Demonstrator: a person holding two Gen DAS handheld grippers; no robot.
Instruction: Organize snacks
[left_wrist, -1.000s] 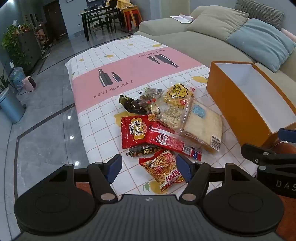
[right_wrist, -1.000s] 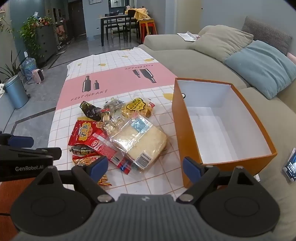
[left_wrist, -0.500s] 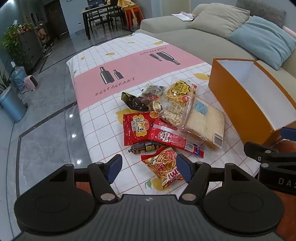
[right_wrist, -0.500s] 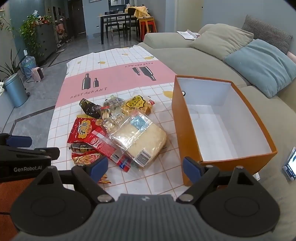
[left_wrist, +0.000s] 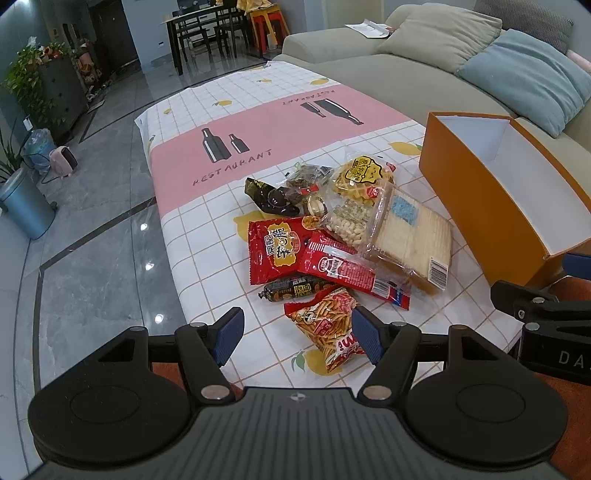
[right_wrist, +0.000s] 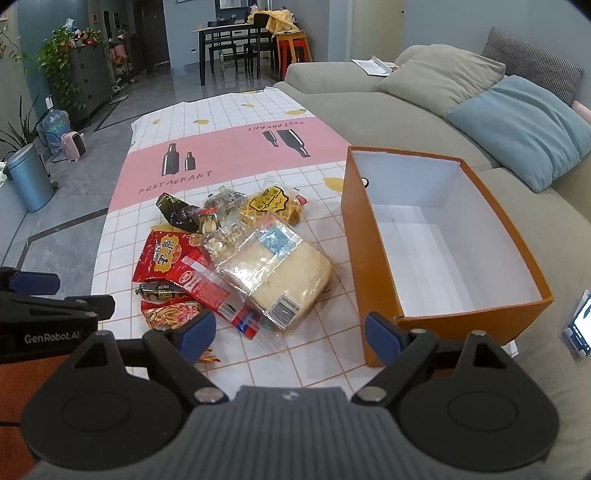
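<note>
A pile of snack packets lies on the checked tablecloth (left_wrist: 207, 236): a clear pack of crackers (left_wrist: 413, 243) (right_wrist: 277, 273), two red packets (left_wrist: 273, 249) (right_wrist: 164, 254), a long red wrapper (left_wrist: 351, 271), a dark sausage stick (left_wrist: 295, 290), an orange stick-snack bag (left_wrist: 328, 323) and a yellow waffle pack (left_wrist: 360, 175) (right_wrist: 271, 205). An open orange box (right_wrist: 443, 240) (left_wrist: 491, 192) with a white, empty inside stands right of the pile. My left gripper (left_wrist: 297, 338) hovers open just before the stick-snack bag. My right gripper (right_wrist: 290, 336) is open in front of the crackers and the box corner.
A grey sofa (right_wrist: 388, 107) with beige and blue cushions (right_wrist: 517, 125) runs behind and right of the box. Left of the cloth is polished floor (left_wrist: 92, 266) with a blue bin (left_wrist: 22, 206). A dining table and chairs (right_wrist: 236, 44) stand far back. A phone (right_wrist: 578, 325) lies at the right.
Both grippers have drawn back slightly, so the snack pile and box sit a little farther off. Nothing on the cloth has moved, and both grippers stay open.
</note>
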